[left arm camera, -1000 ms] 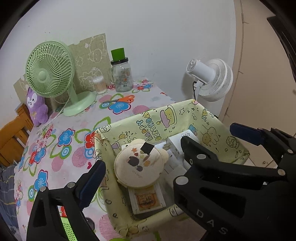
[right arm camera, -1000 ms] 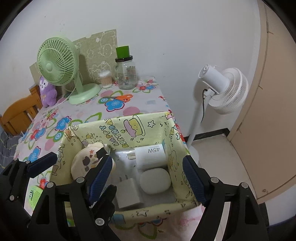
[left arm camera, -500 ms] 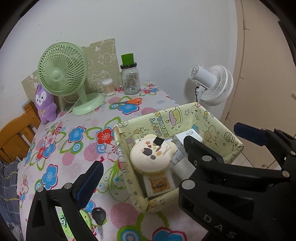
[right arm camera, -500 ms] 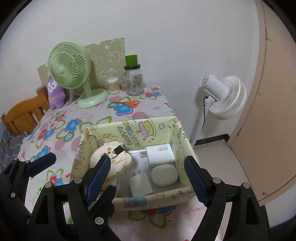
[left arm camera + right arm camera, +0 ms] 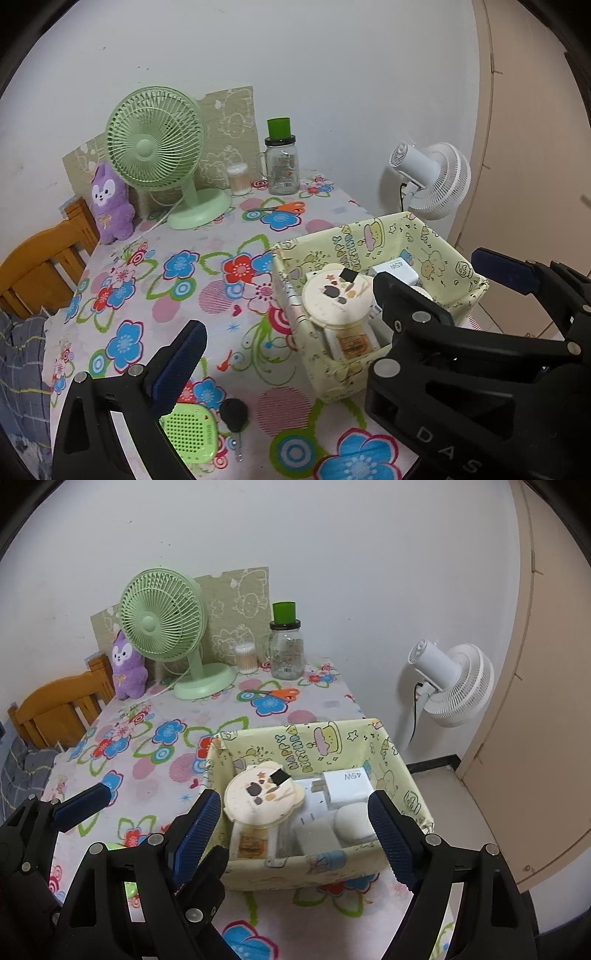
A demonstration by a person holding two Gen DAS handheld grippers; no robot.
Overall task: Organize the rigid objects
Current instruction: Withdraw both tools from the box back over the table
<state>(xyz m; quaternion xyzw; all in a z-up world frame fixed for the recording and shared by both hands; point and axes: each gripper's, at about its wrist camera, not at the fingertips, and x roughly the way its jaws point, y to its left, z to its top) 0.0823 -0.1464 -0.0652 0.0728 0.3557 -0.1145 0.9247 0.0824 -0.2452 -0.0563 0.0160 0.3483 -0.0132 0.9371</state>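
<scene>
1. We take the yellow storage box (image 5: 303,867) on the flowered tablecloth (image 5: 207,266) as our landmark and work from left to right.
2. Far left of the box, beyond the table edge, we see a wooden chair (image 5: 55,709); a purple plush toy (image 5: 110,206) stands at the back, well apart from the box.
3. A green desk fan (image 5: 159,147) stands behind and left of the box, with a cotton swab jar (image 5: 238,179) and a glass jar with a green cap (image 5: 282,162) further right along the wall. Orange scissors (image 5: 280,207) lie between the jar and the box.
4. Our left gripper (image 5: 332,314) hangs with its fingers spread wide and grips nothing; its left finger is over the cloth to the left of the box.
5. Near that finger, in front and left of the box, lie a green speaker (image 5: 188,432) and a key (image 5: 234,421), close together.
6. Inside the box, at its left, a round cream case (image 5: 262,799) rests on a small carton (image 5: 253,843).
7. To its right in the box sit a white 45W charger (image 5: 349,782), a smaller white plug (image 5: 317,836) and a white oval case (image 5: 354,821).
8. Our right gripper (image 5: 295,834) is wide apart and empty, its fingers framing the box from the front.
9. Right of the box, off the table, stands a white floor fan (image 5: 454,683).
</scene>
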